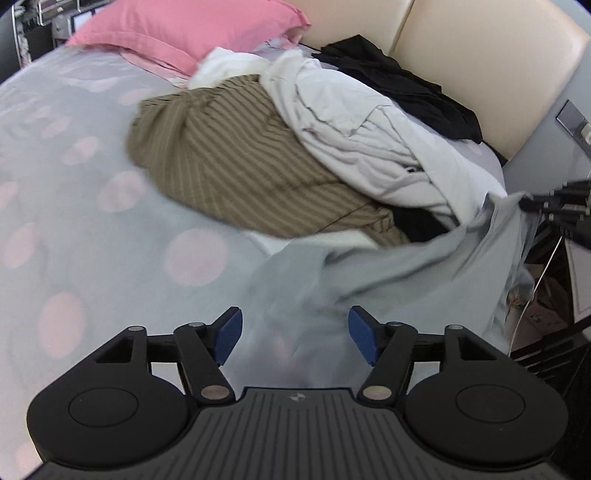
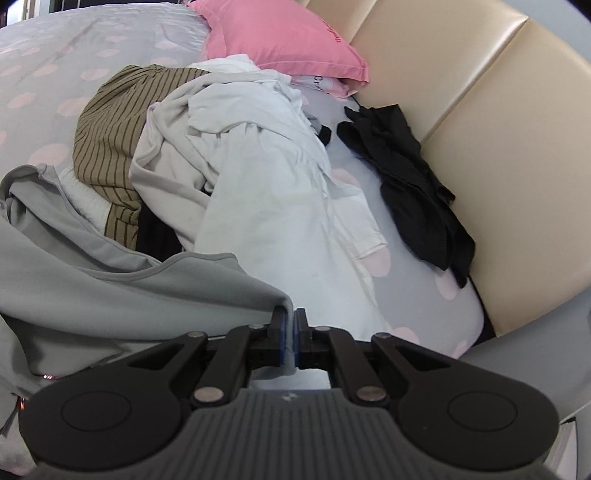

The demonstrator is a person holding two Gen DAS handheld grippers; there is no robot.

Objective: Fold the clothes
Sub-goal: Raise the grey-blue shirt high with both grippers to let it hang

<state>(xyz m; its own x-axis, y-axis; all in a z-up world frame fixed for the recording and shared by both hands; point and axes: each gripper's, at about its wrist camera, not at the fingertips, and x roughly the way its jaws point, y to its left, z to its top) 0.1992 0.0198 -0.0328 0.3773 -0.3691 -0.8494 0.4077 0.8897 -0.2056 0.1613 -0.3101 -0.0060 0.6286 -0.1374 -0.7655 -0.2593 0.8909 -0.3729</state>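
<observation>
Barely begun, by the look of it: grey garment (image 2: pixel 110 288) pinched at its edge in right gripper (image 2: pixel 290 325) jaws, draped unfolded over the bed (image 1: pixel 74 221). Left gripper (image 1: pixel 293 341) jaws wide, empty. Clothes pile (image 2: pixel 207 147) untouched, nothing folded.

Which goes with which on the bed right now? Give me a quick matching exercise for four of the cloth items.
Things:
1. grey garment
2. striped brown garment
3. black garment
4. pink pillow

States:
A. against the cream headboard
B. at the head of the bed
C. pinched in the right gripper
D. in the pile, partly under white clothes

Pairs: 1-C, 2-D, 3-A, 4-B
</observation>
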